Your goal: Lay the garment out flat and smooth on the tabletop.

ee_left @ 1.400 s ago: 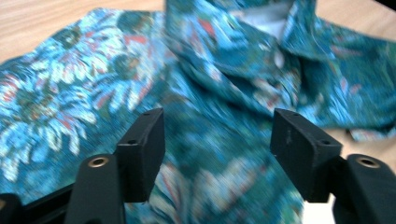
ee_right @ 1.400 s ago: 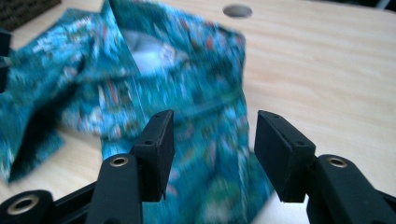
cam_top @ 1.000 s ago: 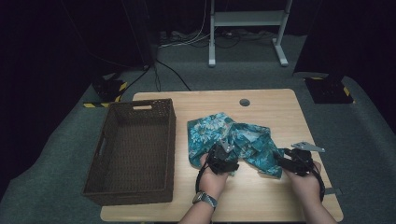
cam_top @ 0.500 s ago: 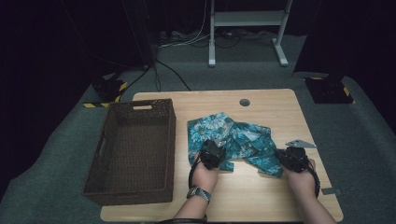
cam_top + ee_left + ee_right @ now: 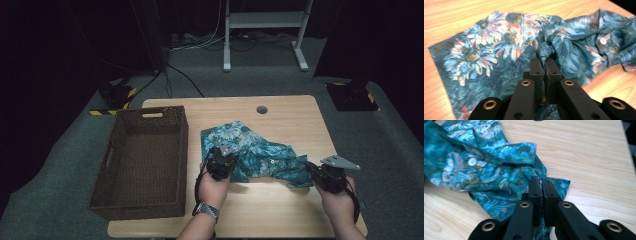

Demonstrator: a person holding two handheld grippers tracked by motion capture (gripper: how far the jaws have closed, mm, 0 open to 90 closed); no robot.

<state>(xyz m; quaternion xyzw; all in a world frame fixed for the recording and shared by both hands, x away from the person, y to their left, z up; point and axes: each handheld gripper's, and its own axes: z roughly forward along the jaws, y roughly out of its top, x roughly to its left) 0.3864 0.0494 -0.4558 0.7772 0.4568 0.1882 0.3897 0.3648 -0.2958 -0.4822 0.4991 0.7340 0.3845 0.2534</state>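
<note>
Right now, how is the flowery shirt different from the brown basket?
The shirt is soft, teal and crumpled on the table; the basket is stiff, dark brown and boxy. The shirt is pinched by the left gripper and the right gripper; the basket stands untouched, with nothing visible inside. Both rest on the table.

A crumpled teal floral shirt (image 5: 252,156) lies at the centre of the wooden counter (image 5: 290,117). The left gripper (image 5: 220,161) grips its lower left edge; the right gripper (image 5: 327,175) pinches its lower right corner. Left of the shirt, a dark wicker basket (image 5: 141,160) sits on the counter
</note>
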